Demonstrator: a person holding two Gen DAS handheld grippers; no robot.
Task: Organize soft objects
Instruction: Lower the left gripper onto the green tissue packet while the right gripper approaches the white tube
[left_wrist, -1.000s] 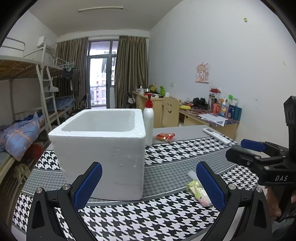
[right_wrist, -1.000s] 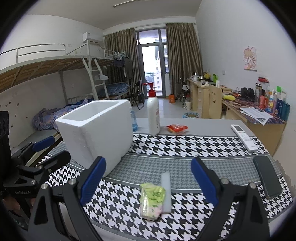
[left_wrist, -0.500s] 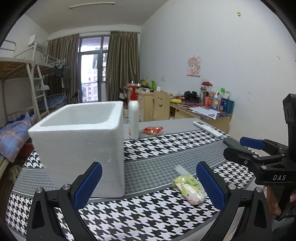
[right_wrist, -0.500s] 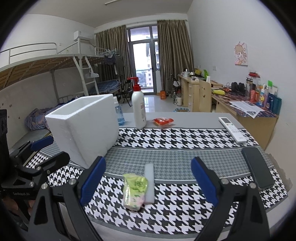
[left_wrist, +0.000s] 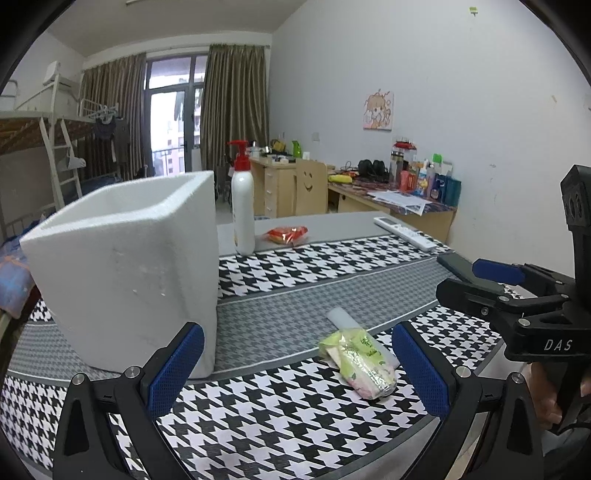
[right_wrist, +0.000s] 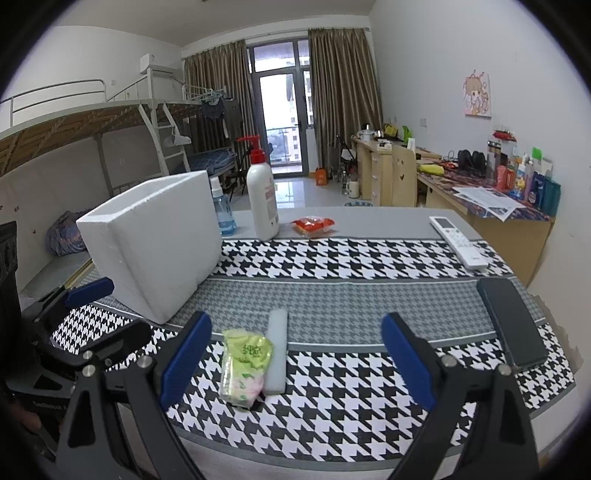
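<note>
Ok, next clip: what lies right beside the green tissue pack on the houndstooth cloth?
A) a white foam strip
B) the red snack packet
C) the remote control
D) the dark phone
A: the white foam strip lies along the side of the green tissue pack, while the snack packet, remote and phone lie well apart from it.

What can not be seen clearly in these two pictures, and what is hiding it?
- Inside of the white foam box: in both views its walls hide the bottom.
- Blue spray bottle: right wrist view shows part; the box covers the rest, and hides it wholly from the left wrist view.
- Print on the green tissue pack: too small to read.
- White foam strip: the pack overlaps its near end.
</note>
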